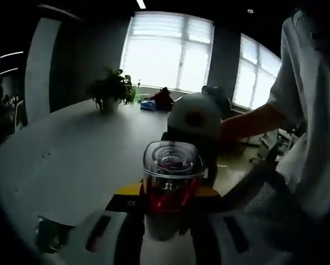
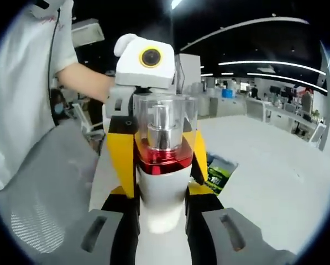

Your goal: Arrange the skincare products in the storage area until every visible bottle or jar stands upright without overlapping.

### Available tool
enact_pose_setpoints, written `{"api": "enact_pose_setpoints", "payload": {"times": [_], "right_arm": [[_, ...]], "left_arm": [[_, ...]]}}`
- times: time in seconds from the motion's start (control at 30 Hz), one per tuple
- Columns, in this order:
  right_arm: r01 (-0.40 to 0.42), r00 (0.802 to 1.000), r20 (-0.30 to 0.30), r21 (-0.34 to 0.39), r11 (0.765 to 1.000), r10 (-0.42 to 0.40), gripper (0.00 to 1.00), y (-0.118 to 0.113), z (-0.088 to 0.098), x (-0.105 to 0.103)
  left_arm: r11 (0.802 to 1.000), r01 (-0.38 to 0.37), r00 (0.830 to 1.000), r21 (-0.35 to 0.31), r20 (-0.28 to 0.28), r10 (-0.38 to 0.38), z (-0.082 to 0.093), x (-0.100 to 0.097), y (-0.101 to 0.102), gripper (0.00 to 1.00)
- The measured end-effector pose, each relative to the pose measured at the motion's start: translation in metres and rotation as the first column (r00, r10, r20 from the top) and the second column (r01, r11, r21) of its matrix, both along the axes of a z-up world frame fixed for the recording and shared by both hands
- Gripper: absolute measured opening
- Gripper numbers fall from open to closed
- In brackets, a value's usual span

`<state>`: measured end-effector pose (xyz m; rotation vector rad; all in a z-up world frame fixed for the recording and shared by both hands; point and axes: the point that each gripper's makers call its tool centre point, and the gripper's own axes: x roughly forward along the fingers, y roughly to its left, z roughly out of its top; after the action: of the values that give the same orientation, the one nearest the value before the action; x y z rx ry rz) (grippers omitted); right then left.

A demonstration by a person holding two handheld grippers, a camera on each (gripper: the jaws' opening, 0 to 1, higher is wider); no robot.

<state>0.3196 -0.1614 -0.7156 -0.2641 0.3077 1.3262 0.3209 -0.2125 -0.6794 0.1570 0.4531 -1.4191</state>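
Note:
A skincare bottle (image 1: 171,179) with a white body, a red collar and a clear cap is held upright above the white table (image 1: 71,154). My left gripper (image 1: 167,223) is shut on its lower body. In the right gripper view the same bottle (image 2: 162,146) stands between the jaws of my right gripper (image 2: 162,218), which is also shut on the white body. The two grippers face each other across the bottle. The left gripper's yellow fingers (image 2: 121,160) flank the red collar, and the right gripper's yellow fingers (image 1: 129,190) show behind the bottle.
A dark green packet (image 1: 51,234) (image 2: 219,172) lies on the table near the grippers. A potted plant (image 1: 112,91) stands at the table's far end by the windows. A person in a white shirt (image 2: 26,83) and a mesh chair (image 1: 264,199) are close by.

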Motion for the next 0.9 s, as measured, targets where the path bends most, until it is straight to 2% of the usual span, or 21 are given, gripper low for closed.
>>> {"api": "enact_pose_setpoints", "payload": {"times": [0.13,0.27,0.5,0.9], "right_arm": [[0.021,1.000,0.000,-0.024,1.000,-0.021,0.31,-0.005,-0.012,0.009],[0.042,0.999,-0.008,-0.032,0.999,-0.042,0.31,-0.010,-0.021,0.018],[0.062,0.998,-0.015,-0.041,0.997,-0.062,0.31,-0.014,-0.035,0.029],[0.128,0.992,0.004,-0.052,0.990,-0.128,0.31,-0.017,-0.043,0.041]], "left_arm": [[1.000,0.007,1.000,0.022,0.007,-0.007,-0.010,0.006,-0.008,0.25],[1.000,0.009,1.000,0.027,-0.007,-0.009,-0.020,0.015,-0.009,0.25],[0.999,0.013,1.000,0.049,-0.017,-0.012,-0.031,0.021,-0.010,0.25],[0.996,0.058,0.998,0.065,0.010,-0.058,-0.038,0.027,-0.012,0.26]]}}
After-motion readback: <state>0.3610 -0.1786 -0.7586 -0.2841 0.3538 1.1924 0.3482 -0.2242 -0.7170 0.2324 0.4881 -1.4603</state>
